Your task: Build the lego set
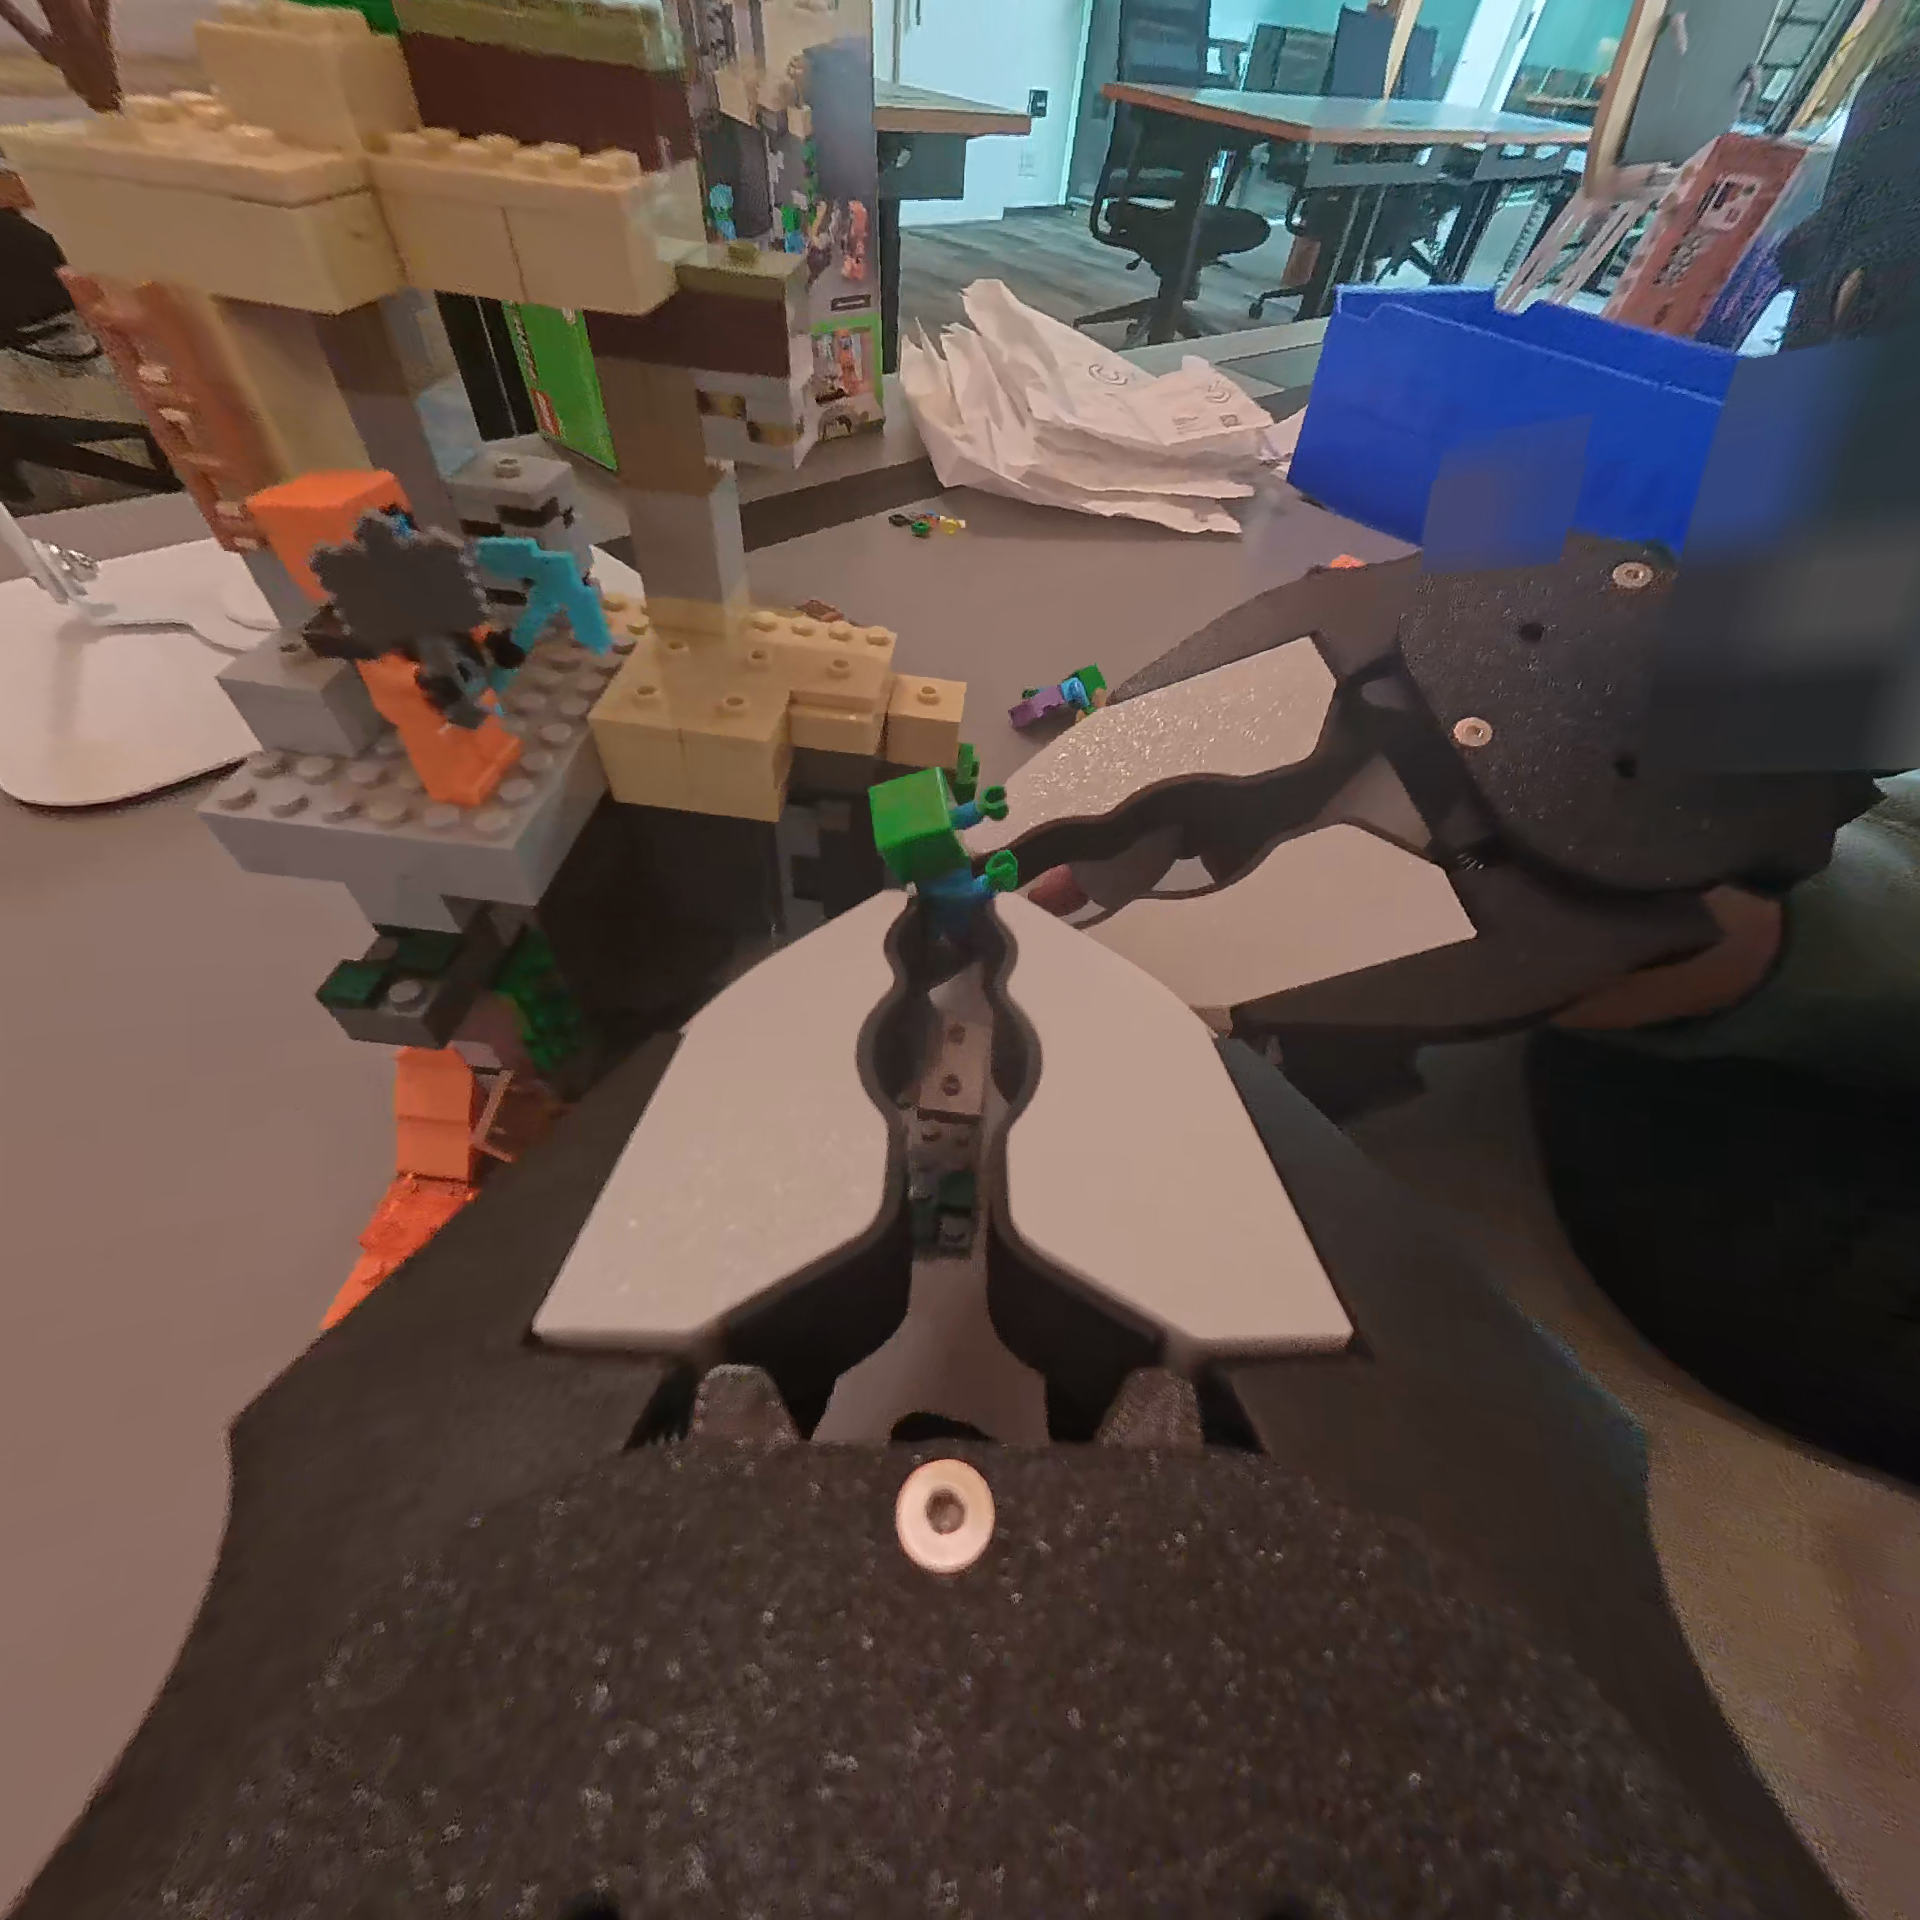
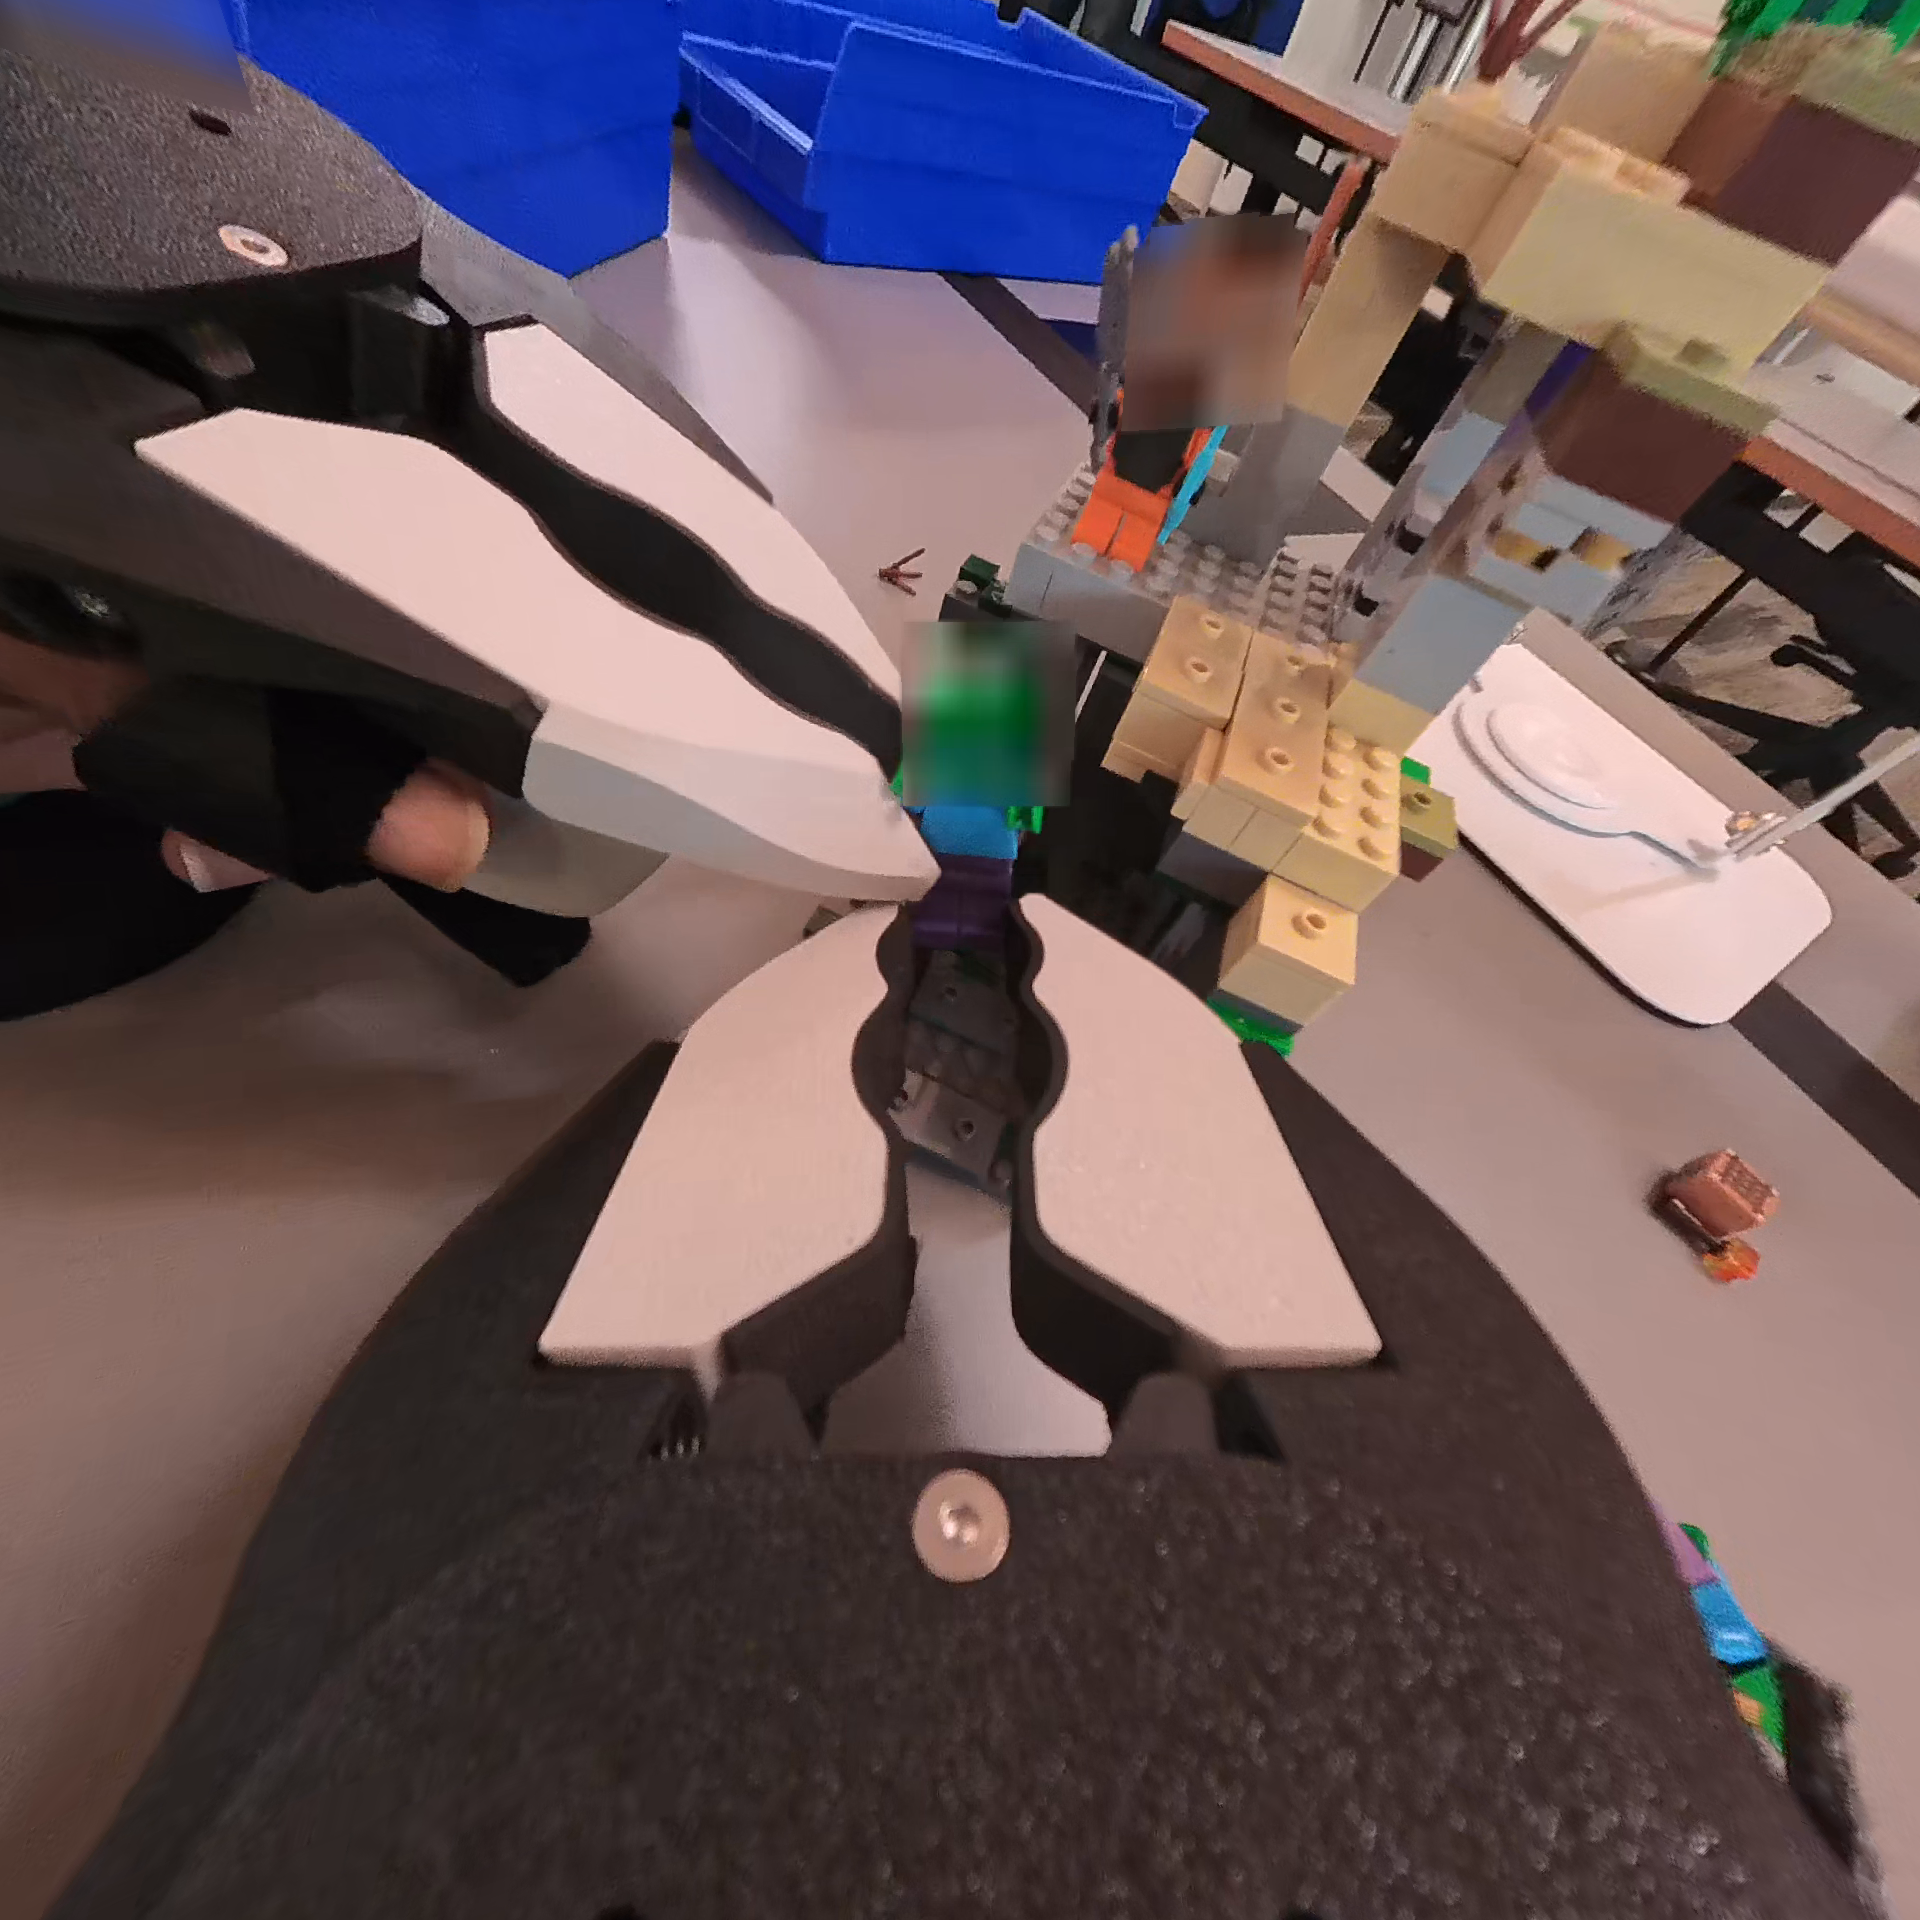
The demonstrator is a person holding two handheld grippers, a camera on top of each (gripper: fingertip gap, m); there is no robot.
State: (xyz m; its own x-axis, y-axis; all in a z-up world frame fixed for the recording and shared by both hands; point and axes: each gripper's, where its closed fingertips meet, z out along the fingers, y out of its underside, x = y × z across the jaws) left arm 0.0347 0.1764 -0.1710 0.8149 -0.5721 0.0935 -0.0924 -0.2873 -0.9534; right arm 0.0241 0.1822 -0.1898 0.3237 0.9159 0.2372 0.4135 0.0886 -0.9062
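Note:
A small zombie figure (image 1: 920, 821) with a green head, blue torso and purple legs (image 2: 961, 899) is held upright between both grippers, just in front of the lego build (image 1: 727, 717). My left gripper (image 1: 951, 920) is shut on its body from below. My right gripper (image 2: 961, 920) is shut on its purple legs; it also shows in the left wrist view (image 1: 1023, 857), coming in from the right. The left gripper (image 2: 914, 868) shows in the right wrist view, touching the blue torso. The build (image 2: 1278, 748) is tan, grey and brown, with an orange figure (image 1: 416, 665) on a grey plate.
A blue bin (image 1: 1507, 416) stands at the back right, white paper bags (image 1: 1091, 416) and a lego box (image 1: 790, 260) behind the build. A second small figure (image 1: 1060, 696) lies on the grey table. A brown piece (image 2: 1714, 1195) and a white base plate (image 2: 1621, 862) lie nearby. Less than 4 cm separates the two grippers' tips.

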